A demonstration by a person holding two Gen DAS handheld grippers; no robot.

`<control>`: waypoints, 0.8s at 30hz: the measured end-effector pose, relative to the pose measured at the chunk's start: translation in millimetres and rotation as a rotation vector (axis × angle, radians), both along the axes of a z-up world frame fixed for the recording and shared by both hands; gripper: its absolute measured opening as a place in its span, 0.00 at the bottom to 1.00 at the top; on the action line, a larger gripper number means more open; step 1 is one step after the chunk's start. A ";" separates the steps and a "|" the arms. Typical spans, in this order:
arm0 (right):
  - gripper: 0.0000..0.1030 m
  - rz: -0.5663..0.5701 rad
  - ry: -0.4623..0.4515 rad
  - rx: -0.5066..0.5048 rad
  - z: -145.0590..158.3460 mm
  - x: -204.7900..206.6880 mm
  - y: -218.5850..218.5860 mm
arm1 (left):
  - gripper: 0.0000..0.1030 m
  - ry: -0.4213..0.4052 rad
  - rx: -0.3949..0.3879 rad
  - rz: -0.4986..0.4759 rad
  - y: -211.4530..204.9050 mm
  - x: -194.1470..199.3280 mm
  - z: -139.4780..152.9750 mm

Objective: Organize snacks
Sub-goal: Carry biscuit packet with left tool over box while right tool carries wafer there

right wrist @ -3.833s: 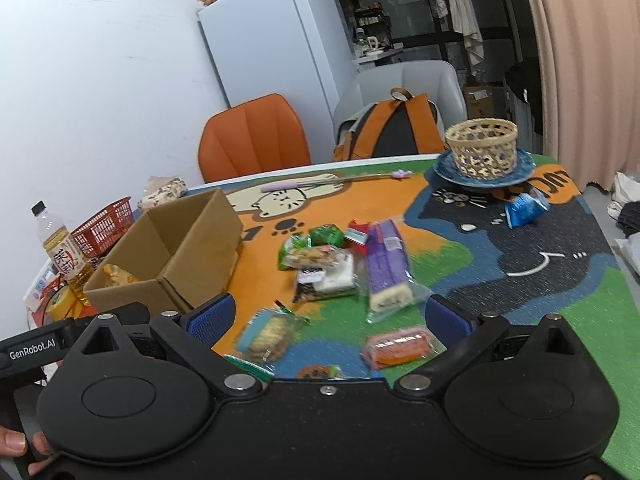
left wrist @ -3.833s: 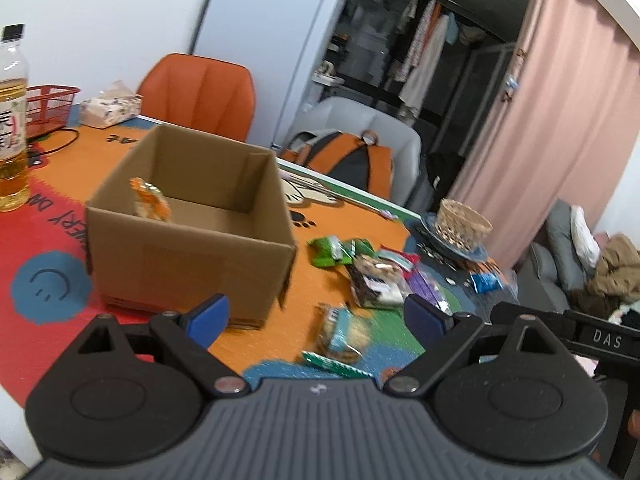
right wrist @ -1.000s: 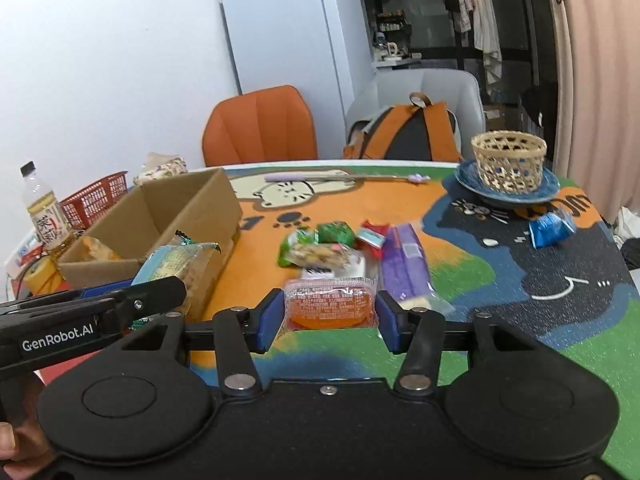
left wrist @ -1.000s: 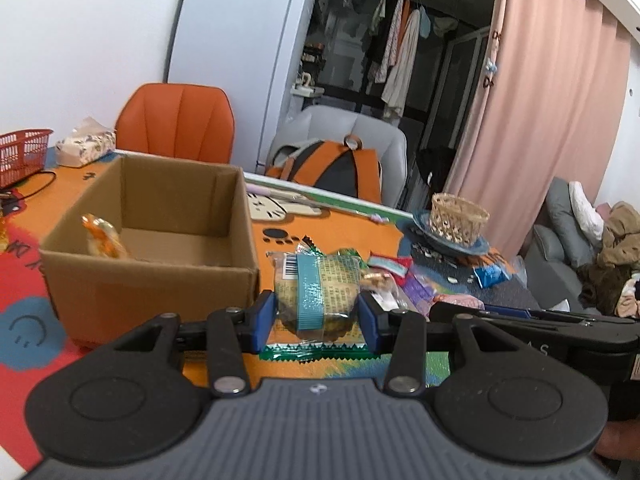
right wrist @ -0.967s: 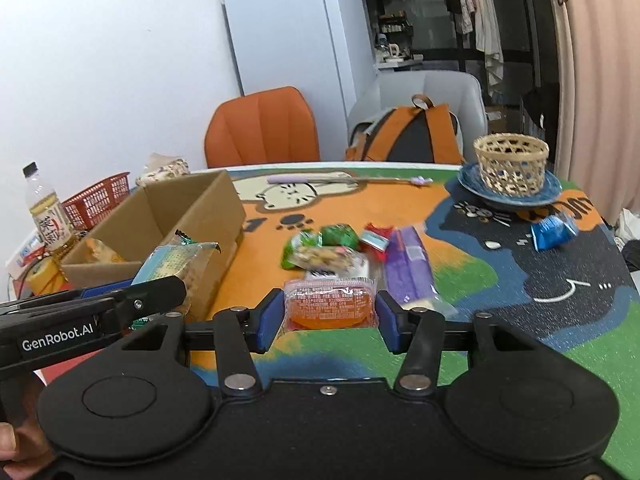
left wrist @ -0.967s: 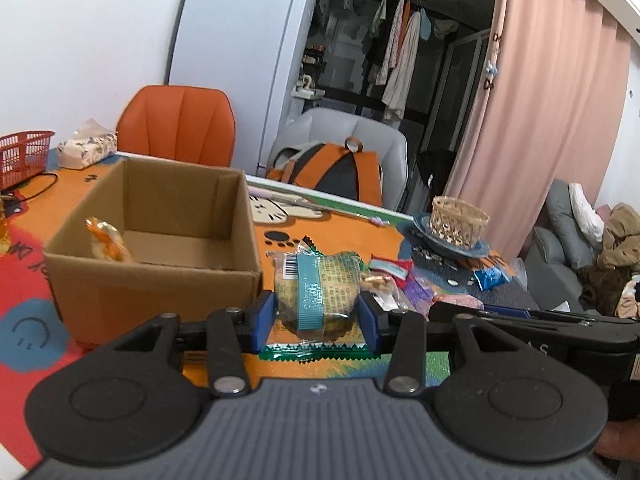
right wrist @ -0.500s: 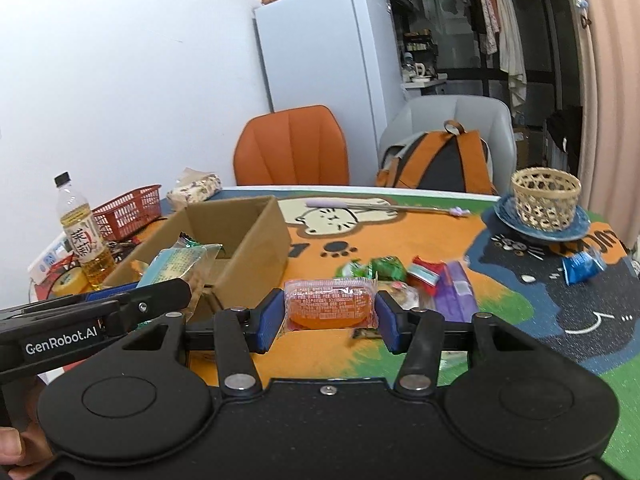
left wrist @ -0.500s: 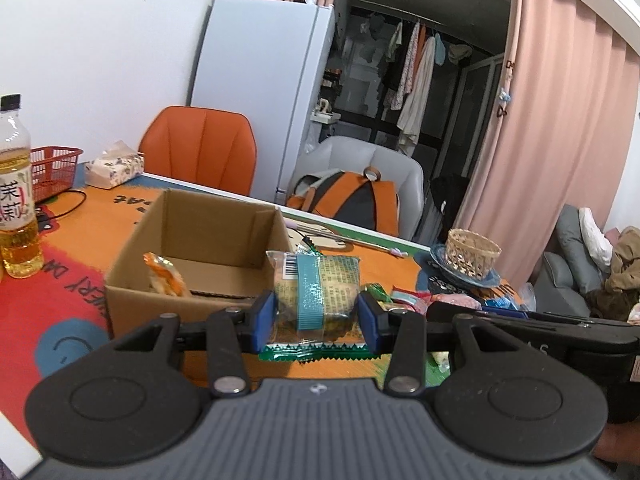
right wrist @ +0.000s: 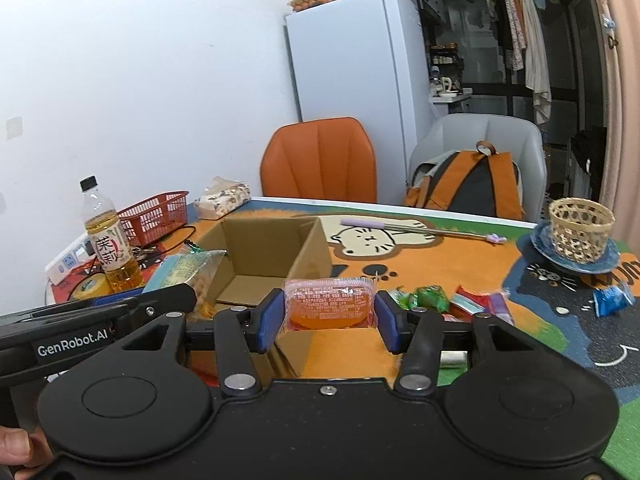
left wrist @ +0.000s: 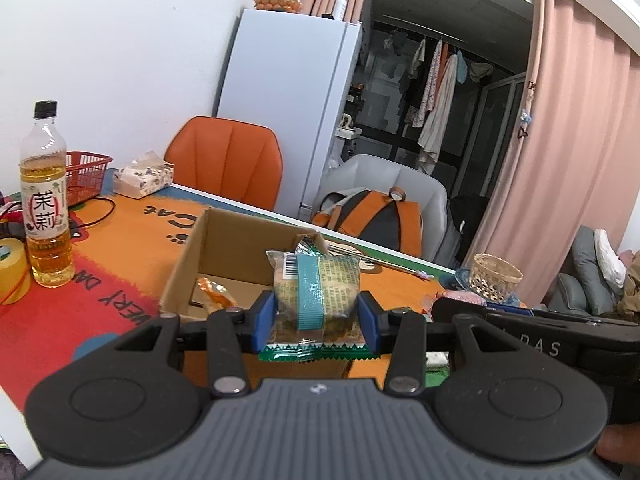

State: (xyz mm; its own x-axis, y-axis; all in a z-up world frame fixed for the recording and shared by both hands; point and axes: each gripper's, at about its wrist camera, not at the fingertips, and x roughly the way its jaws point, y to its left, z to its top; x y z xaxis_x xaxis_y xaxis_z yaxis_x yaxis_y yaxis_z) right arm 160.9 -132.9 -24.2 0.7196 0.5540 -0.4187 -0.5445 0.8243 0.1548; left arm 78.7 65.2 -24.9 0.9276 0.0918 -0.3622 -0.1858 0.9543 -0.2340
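Cardboard box (left wrist: 240,256) sits at 12 o'clock; left gripper (left wrist: 316,322) clamps a green-banded snack (left wrist: 316,292), right gripper (right wrist: 330,320) an orange snack (right wrist: 330,306)

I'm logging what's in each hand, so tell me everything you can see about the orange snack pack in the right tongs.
The orange snack pack is a small rounded-rectangle block in clear crinkled wrap with fine print. It sits level and lengthwise, clamped at both short ends by the blue pads of the right tongs, held off the table in front of the open cardboard box.
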 end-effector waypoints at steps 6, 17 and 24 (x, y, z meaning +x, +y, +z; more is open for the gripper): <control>0.48 0.024 -0.002 -0.001 1.1 4.8 15.1 | 0.42 0.001 -0.004 0.027 13.1 2.7 -0.3; 0.48 0.052 0.001 0.002 0.7 18.7 39.8 | 0.42 0.017 -0.020 0.057 36.0 17.8 -6.0; 0.48 0.065 0.003 0.000 1.2 26.6 50.9 | 0.42 0.026 -0.034 0.068 47.9 30.9 -6.7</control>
State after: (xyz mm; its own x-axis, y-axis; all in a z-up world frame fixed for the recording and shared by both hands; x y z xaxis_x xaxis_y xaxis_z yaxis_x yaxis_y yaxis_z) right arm 187.5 -81.9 -23.0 0.6808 0.5995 -0.4209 -0.5966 0.7872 0.1562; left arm 109.6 113.0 -31.6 0.9099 0.1417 -0.3898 -0.2565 0.9308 -0.2604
